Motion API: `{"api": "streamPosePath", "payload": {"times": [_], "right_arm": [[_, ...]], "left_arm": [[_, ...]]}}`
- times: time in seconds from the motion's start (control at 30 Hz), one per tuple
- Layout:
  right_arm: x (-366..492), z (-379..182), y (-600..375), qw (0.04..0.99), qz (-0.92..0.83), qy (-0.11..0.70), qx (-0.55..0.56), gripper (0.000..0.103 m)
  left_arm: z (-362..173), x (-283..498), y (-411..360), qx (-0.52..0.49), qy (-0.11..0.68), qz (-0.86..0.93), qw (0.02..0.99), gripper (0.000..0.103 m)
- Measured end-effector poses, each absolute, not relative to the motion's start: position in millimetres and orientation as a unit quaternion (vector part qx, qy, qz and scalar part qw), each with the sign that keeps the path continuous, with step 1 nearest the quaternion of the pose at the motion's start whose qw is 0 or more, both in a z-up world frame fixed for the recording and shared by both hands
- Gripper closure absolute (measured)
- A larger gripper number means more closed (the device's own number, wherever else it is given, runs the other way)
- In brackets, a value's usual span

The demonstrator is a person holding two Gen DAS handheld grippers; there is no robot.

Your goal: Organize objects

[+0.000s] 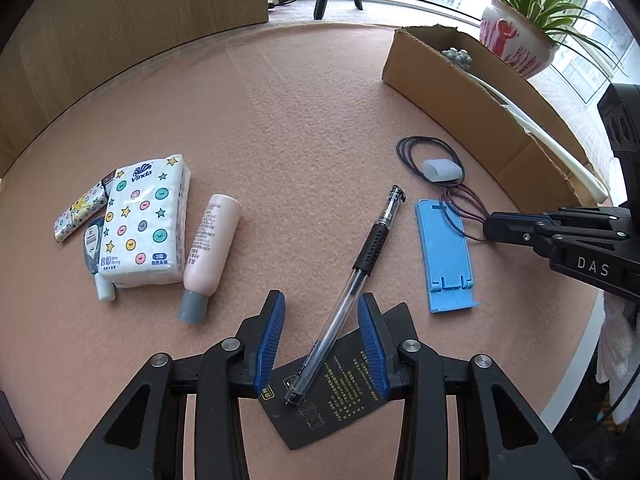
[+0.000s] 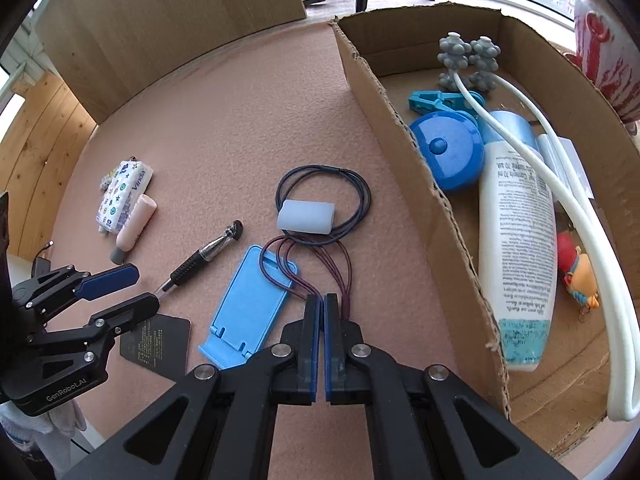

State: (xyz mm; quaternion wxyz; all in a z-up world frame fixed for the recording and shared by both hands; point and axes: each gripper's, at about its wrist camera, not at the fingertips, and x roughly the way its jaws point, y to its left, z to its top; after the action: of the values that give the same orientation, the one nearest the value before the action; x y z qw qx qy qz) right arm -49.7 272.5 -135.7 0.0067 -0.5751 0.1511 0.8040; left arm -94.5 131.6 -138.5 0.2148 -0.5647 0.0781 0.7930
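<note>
Blue-padded jaws of the left gripper [image 1: 321, 320] are seen at the bottom of the left wrist view, held apart, with a clear pen [image 1: 352, 280] lying between them untouched by either pad. Under the pen tip a black card [image 1: 340, 404] is laid flat on the pink felt table [image 1: 300, 120].

At the bottom centre of the right wrist view the right gripper [image 2: 322, 300] is shown closed, its pads pinched on the maroon hair ties [image 2: 316, 268], which loop partly over the top of a blue phone stand [image 2: 248, 304]. Just above, dark blue hair ties [image 2: 324, 188] are coiled around a white translucent cap [image 2: 306, 216].

In the left of the left wrist view a pink bottle [image 1: 212, 248] with a grey cap is laid beside a tissue pack [image 1: 146, 220]; a small patterned pouch [image 1: 80, 212] and a correction tape [image 1: 93, 244] are tucked against the pack's left side.

Along the right of the right wrist view a cardboard box [image 2: 400, 132] is seen, holding a white lotion bottle [image 2: 516, 248], a blue round case [image 2: 448, 152], a blue clip [image 2: 436, 101], a white-handled grey massager [image 2: 468, 60] and a small toy figure [image 2: 576, 268]. A potted plant [image 1: 520, 36] is placed behind the box, upper right of the left wrist view.
</note>
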Motion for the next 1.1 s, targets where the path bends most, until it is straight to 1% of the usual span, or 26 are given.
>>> {"api": "streamPosePath", "payload": {"times": [0.1,0.13,0.17,0.2,0.33,0.43,0.87,1.1], "right_arm": [[-40,-134,275,0.006,0.804,0.161,-0.572,0.101],[-37,-133,276,0.006,0.804,0.164,-0.572,0.101],[-35,-132,277,0.006,0.804,0.166,-0.571,0.101],[-32,-132,278,0.006,0.804,0.170,-0.570,0.101],[-26,-125,283,0.005,0.806,0.184,-0.563,0.101],[-27,-115,286,0.002,0.812,0.189,-0.553,0.101],[-27,-59,292,-0.016,0.843,0.196,-0.501,0.101],[-24,-32,306,-0.014,0.859,0.201,-0.471,0.101]], "left_arm": [[-142,-98,137,-0.561,0.084,0.795,0.213,0.063],[-142,-99,138,-0.560,0.085,0.797,0.210,0.066],[-142,-100,138,-0.558,0.086,0.799,0.207,0.073],[-142,-102,137,-0.557,0.083,0.801,0.205,0.077],[-142,-110,130,-0.561,0.053,0.801,0.203,0.084],[-140,-113,125,-0.565,0.030,0.799,0.205,0.093],[-107,-114,104,-0.549,-0.051,0.809,0.202,0.094],[-81,-116,106,-0.525,-0.070,0.822,0.209,0.094]]}}
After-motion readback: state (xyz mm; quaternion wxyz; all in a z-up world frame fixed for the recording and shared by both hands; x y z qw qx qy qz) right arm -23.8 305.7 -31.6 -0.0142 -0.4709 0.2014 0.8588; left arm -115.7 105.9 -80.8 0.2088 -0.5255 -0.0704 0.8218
